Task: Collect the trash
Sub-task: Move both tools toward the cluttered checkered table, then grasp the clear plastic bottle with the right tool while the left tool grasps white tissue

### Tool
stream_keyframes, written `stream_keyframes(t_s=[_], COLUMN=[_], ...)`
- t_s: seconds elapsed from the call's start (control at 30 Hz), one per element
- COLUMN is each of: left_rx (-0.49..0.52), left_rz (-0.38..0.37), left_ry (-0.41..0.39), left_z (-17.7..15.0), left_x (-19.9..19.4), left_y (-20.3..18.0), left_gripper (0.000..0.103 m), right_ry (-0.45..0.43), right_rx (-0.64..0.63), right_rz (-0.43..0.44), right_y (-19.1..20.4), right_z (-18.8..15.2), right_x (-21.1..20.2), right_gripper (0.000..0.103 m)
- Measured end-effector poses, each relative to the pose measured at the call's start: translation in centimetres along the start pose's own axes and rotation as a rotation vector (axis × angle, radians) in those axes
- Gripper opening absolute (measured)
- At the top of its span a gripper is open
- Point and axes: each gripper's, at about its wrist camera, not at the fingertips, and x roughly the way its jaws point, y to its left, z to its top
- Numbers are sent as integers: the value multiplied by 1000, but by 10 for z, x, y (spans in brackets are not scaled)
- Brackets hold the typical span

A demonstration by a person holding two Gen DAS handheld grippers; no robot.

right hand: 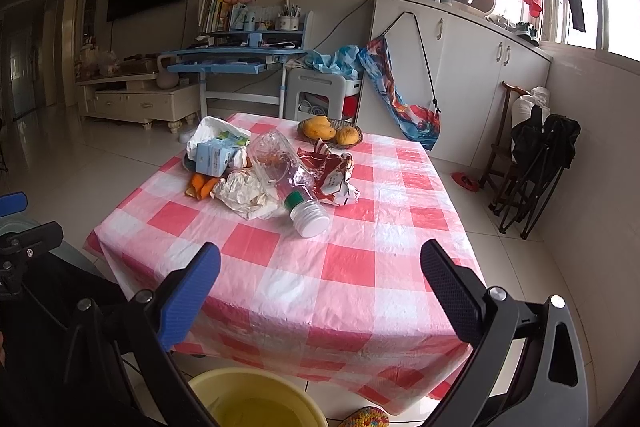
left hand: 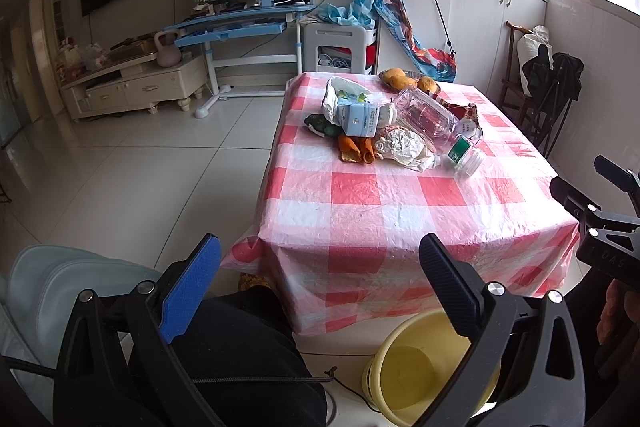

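- Two views, left wrist first: my left gripper (left hand: pixel 320 283) hangs short of the table (left hand: pixel 400 211), fingers spread wide with nothing between them; the trash pile (left hand: pixel 396 131) lies well ahead at the middle of the checked cloth.
- A yellow bucket (left hand: pixel 416 371) stands on the floor just below the table's near edge, which I judge to be the bin.
- Right wrist view: my right gripper (right hand: pixel 320 291) also stands apart and empty, over the near edge.
- Nearest to it lies a clear plastic bottle (right hand: pixel 288 171), on its side, white cap (right hand: pixel 310 221) toward me; I expect it light, springy and slick, best pinched at the stiff neck.
- Beside it, crumpled paper (right hand: pixel 244 193) and a red wrapper (right hand: pixel 332 175) should be soft and weightless; any fold serves.
- A small carton (right hand: pixel 214 159) looks stiff; I would take it across its flat faces.
- Fruit in the basket (right hand: pixel 330 133) I judge not trash.
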Motion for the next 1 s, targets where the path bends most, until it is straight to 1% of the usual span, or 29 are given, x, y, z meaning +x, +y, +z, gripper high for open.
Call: stream_keyframes(t_s=[0.3,0.37,0.43,0.5,0.6,0.7,0.8,0.83,0.9,0.93,1.0], left_rx=[-4,-19,-22,5,24,0,-14,-17,-27,-40,-83], left_rz=[-10,-40,-55,-47,-60,-86,-90,-88,-97,-102,-101], left_ry=[12,44,42,31,40,67,89,92,99,97,90], left_z=[0,5,12,19,32,49,67,71,81,88,104], left_x=[1,7,10,16,32,53,81,88,103,112,126], left_y=[0,-2,-6,-13,-24,-26,-30,-30,-30,-28,-20], left_gripper=[96,96,96,96,96,96,96,96,96,96,96], right_ry=[11,38,66,75,124,161,203,220,254,268,259], right_rx=[3,14,-7,-42,-32,-6,35,44,42,47,54], right_rz=[8,33,48,48,87,136,173,184,208,227,268], right_y=[1,-1,-3,-5,-15,-23,-30,-32,-32,-32,-31], right_z=[-1,2,9,17,29,39,43,42,41,42,48], right_x=[2,7,15,23,46,70,95,103,117,123,128], right_gripper=[96,96,96,96,96,96,95,94,78,76,76])
